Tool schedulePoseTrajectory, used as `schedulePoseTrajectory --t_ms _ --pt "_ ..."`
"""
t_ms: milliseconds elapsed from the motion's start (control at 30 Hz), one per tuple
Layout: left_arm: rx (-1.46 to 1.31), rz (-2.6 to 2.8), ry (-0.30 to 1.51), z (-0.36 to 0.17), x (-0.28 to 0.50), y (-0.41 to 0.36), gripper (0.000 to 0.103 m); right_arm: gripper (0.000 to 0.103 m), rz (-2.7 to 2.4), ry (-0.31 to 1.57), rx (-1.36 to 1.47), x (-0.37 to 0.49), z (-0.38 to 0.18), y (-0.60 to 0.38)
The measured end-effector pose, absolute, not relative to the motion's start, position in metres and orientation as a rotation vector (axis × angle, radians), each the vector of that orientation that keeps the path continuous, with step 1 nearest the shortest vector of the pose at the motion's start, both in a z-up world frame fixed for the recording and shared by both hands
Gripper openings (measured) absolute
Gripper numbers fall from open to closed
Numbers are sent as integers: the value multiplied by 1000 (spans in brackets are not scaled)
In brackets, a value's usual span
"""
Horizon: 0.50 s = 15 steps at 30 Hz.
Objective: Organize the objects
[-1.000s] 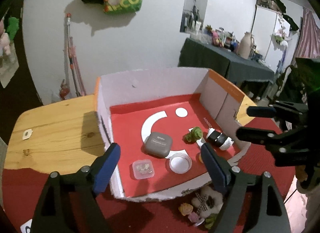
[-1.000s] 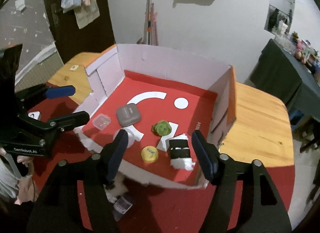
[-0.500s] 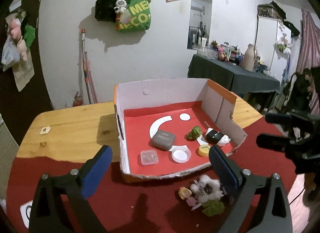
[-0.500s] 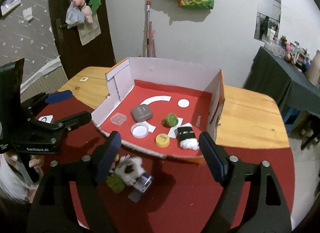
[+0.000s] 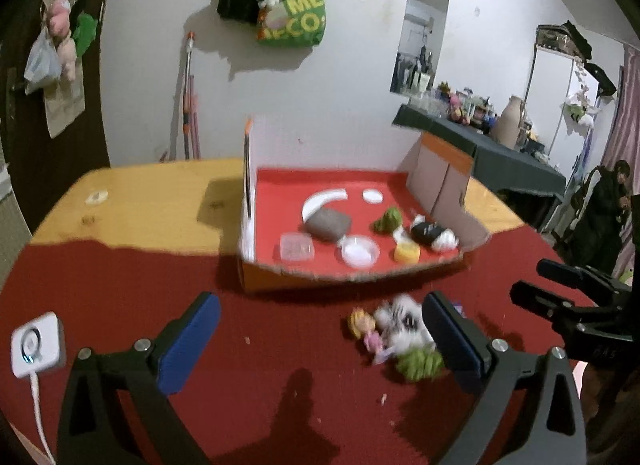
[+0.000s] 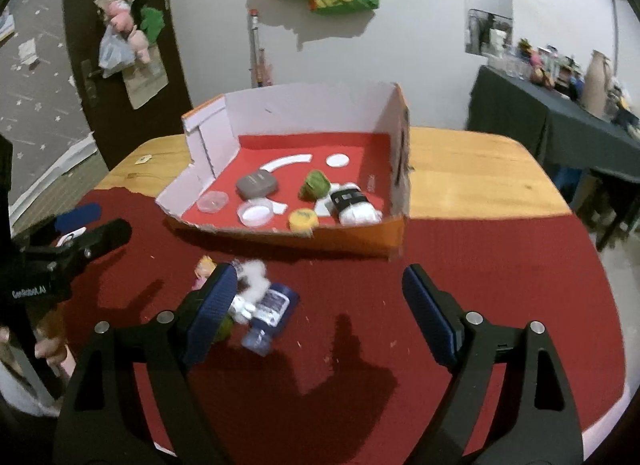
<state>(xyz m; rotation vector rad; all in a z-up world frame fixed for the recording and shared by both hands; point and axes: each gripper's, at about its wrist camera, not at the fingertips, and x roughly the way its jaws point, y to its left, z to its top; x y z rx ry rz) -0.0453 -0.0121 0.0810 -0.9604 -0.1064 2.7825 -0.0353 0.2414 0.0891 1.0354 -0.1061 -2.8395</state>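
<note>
Left gripper (image 5: 318,339) over red cloth (image 5: 120,297), jaws spread wide and opening further, nothing between the blue pads. Right gripper (image 6: 316,311) likewise wide apart, holding nothing, over bare cloth. On the wooden table (image 6: 472,173), cardboard box (image 6: 304,105) with red floor, its near wall torn low. Inside the box, from left to right along the near edge: clear square container (image 5: 297,247), white round lid (image 5: 360,251), yellow cap (image 5: 407,253), black-and-white plush (image 5: 434,234). Farther in: grey case (image 5: 329,223) and green plush (image 5: 387,220). Outside the box, on the cloth just near of its front wall, a loose cluster: small doll with yellow hair (image 5: 368,331), white fluffy toy (image 5: 402,325), green fuzzy toy (image 5: 420,363), and a blue-capped bottle (image 6: 268,315) lying on its side, seen in the right wrist view only. Cluster touching or overlapping the left gripper's right pad in the left view, and beside the right gripper's left pad in the right view; contact not clear through the blur. White square device (image 5: 36,343) with cable at the far left on the cloth.
</note>
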Motion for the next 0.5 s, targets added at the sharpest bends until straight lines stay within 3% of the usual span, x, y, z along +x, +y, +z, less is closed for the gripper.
schedulePoseTrajectory --t_ms 500 --pt "-1150 2717 -80 23 -42 -5 103 85 -2801 -142 1138 -28 38 230"
